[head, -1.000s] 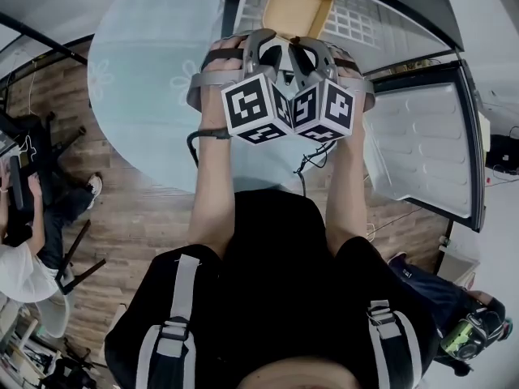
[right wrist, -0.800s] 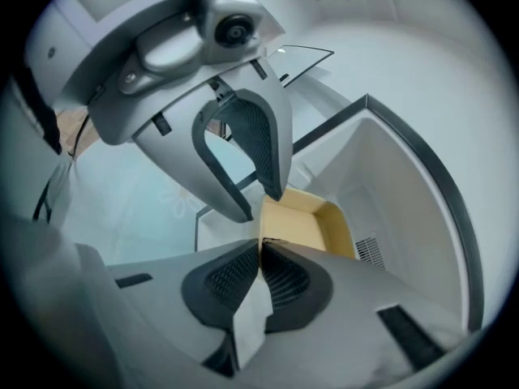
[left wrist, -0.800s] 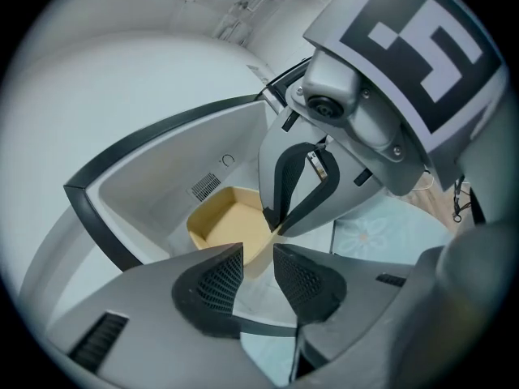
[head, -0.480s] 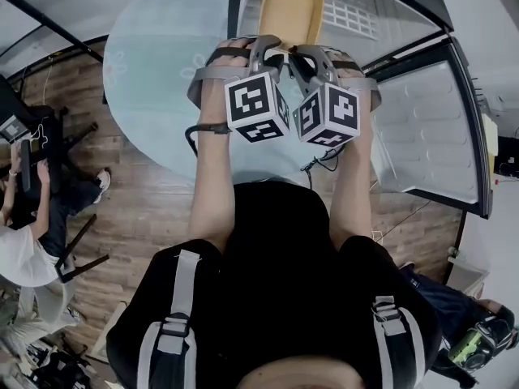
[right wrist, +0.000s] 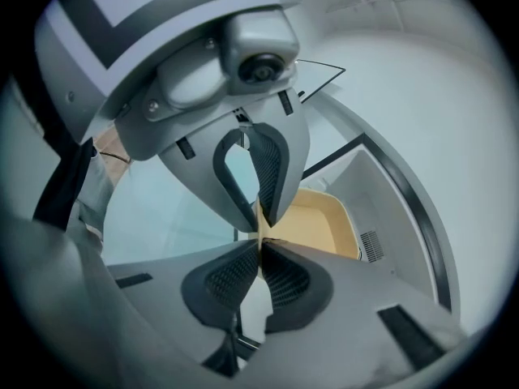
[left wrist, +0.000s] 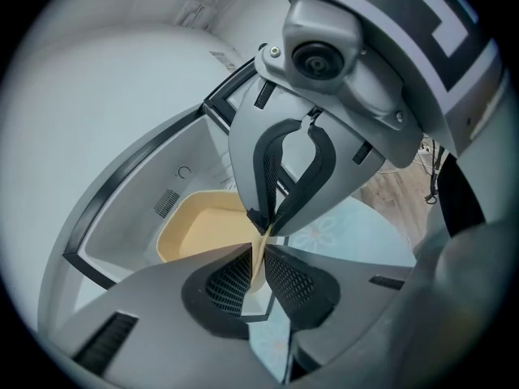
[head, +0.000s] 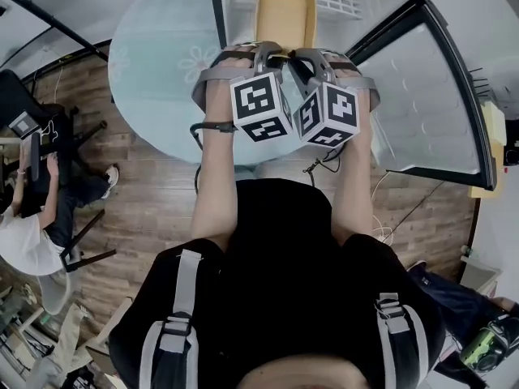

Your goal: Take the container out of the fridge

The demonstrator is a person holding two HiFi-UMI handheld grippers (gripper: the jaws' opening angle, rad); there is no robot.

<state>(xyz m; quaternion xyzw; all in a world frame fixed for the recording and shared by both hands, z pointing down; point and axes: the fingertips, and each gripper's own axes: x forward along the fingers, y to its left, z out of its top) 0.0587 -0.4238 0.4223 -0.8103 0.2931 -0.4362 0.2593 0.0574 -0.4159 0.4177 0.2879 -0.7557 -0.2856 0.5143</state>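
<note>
- Container [head: 285, 14]: pale yellow plastic, smooth, matt.
- Your right tongs [right wrist: 261, 245]: matt grey plastic shells. The pads [right wrist: 231, 278] are black, with a fine mesh texture.
- Counter [head: 162, 87]: frosted glass, smooth, with a faint flower print.
- Floor [head: 154, 209]: brown wood planks, dull finish.
- Fridge liner [right wrist: 381, 193]: white plastic, smooth, with a soft sheen.
- Your shirt [head: 276, 241]: black cloth, matt.
- Your shoulder straps [head: 174, 314]: grey woven webbing.

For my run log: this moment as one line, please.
left gripper: jaws just closed on container rim | right gripper: shut on rim
</note>
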